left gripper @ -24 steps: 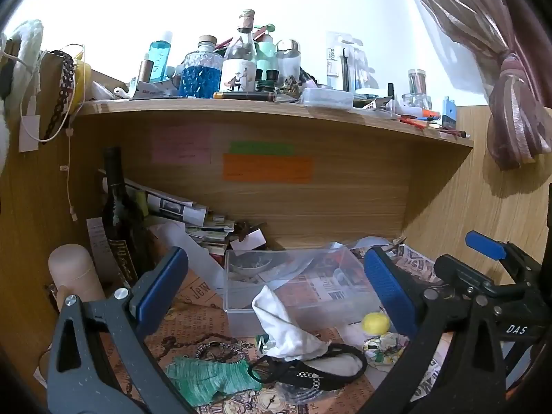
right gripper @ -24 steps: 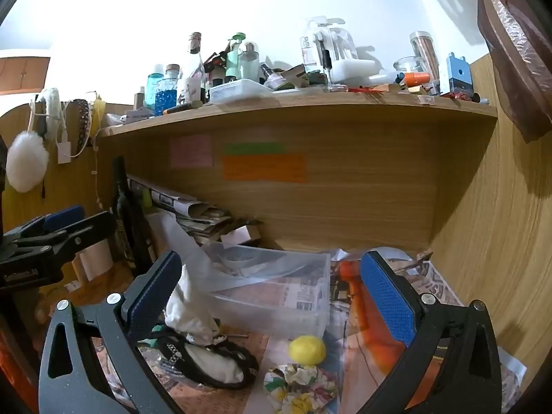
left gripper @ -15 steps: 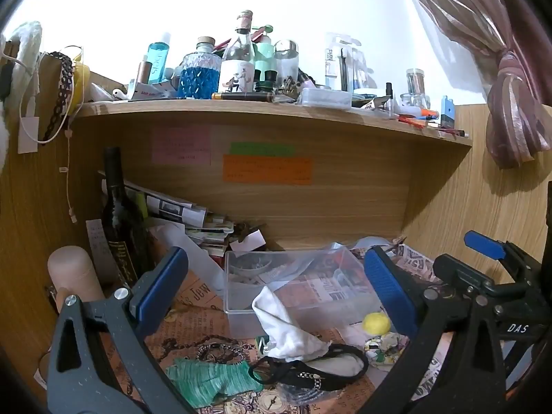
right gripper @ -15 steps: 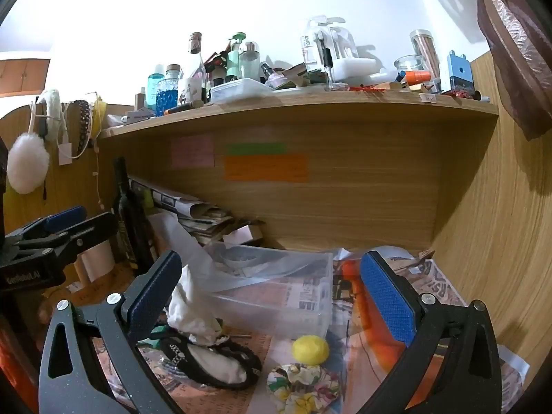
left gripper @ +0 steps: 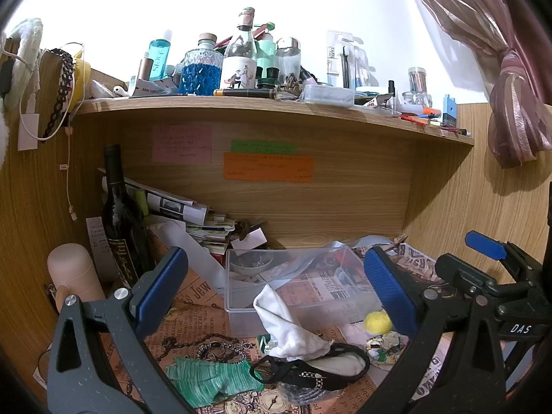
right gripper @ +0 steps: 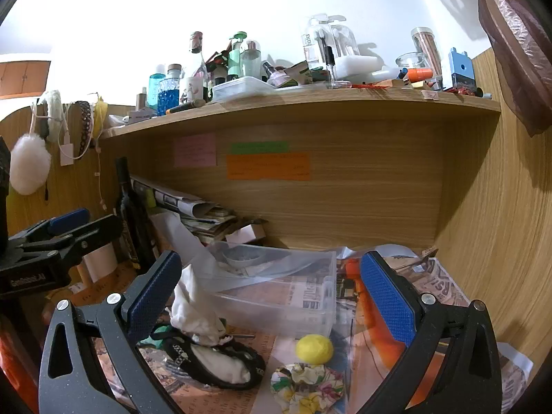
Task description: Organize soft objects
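A clear plastic box point(left gripper: 293, 286) stands on the newspaper-covered desk under the shelf; it also shows in the right wrist view point(right gripper: 276, 289). A white cloth point(left gripper: 286, 324) lies against its front wall, over a black and white piece point(left gripper: 321, 369). A green sock point(left gripper: 214, 379), a yellow ball point(left gripper: 377, 321) and a floral scrunchie point(right gripper: 307, 383) lie in front. My left gripper point(left gripper: 276, 293) is open and empty above them. My right gripper point(right gripper: 272, 293) is open and empty, to the right of the left one.
A dark wine bottle point(left gripper: 120, 220) and a pink cylinder point(left gripper: 72, 272) stand at the left. Stacked papers point(left gripper: 193, 220) lie behind the box. An orange item point(right gripper: 376, 310) lies right of the box. The upper shelf point(left gripper: 276, 107) holds several bottles. Wooden walls close both sides.
Both grippers have shifted very slightly; the scene sits a little lower in the right wrist view. Nothing was taken hold of or let go.
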`<state>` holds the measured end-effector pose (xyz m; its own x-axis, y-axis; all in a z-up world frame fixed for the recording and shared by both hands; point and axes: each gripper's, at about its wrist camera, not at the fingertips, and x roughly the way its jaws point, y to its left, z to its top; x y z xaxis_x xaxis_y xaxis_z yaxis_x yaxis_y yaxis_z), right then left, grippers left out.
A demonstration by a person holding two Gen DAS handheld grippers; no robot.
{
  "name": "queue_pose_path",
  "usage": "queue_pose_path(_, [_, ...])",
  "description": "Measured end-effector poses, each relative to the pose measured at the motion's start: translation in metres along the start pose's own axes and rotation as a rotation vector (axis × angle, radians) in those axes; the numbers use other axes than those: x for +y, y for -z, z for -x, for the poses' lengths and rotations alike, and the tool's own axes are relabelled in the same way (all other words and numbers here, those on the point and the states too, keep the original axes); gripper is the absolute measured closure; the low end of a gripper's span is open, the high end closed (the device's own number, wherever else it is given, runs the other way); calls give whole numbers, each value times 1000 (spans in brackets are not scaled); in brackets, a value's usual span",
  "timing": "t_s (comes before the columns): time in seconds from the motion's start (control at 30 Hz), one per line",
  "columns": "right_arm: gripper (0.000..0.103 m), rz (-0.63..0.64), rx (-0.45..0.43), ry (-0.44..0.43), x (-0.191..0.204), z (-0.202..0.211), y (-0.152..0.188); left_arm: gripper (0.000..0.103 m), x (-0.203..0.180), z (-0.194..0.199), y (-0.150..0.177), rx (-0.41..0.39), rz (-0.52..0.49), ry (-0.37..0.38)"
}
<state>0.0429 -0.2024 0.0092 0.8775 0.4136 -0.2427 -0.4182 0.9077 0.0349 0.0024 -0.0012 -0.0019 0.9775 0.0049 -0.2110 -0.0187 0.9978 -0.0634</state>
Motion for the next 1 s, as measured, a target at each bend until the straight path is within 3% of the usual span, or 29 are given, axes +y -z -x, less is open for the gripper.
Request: queue_pose_path(1.0, [0,-16,-5,-3,-1,4,-3,0,-6,3,1,-7,-19,-3])
